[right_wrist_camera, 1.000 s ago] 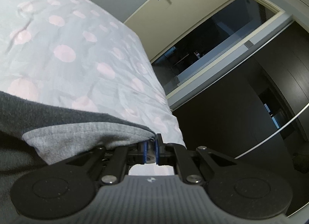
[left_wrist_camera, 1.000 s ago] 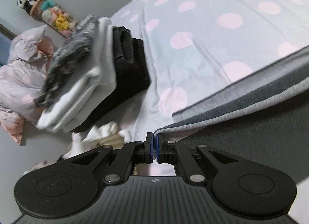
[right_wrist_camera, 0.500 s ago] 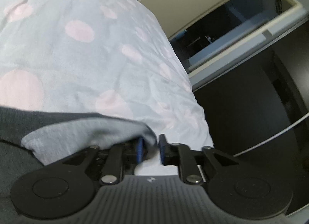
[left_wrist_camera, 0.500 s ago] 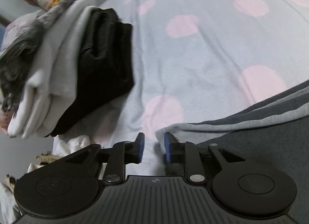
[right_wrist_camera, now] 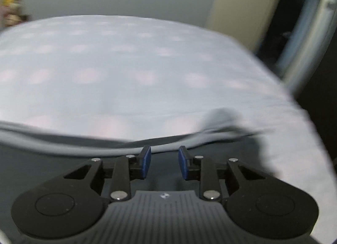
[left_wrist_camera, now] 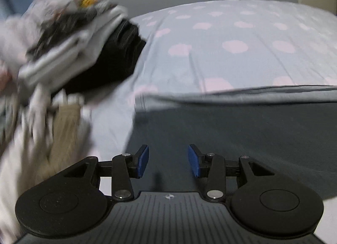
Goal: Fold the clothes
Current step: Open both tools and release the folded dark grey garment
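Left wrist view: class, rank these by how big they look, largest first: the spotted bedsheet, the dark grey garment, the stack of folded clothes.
1. Spotted bedsheet
2. Dark grey garment, close to the camera, so nearly level with the sheet
3. Stack of folded clothes

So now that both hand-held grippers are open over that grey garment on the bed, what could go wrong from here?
The dark grey garment lies loose, so its folded edge may slip or wrinkle. The left hand-held gripper, jaws just opened with nothing between them, could brush the leaning stack of folded clothes nearby. The right hand-held gripper works close to the bed edge, where fabric might slide off.
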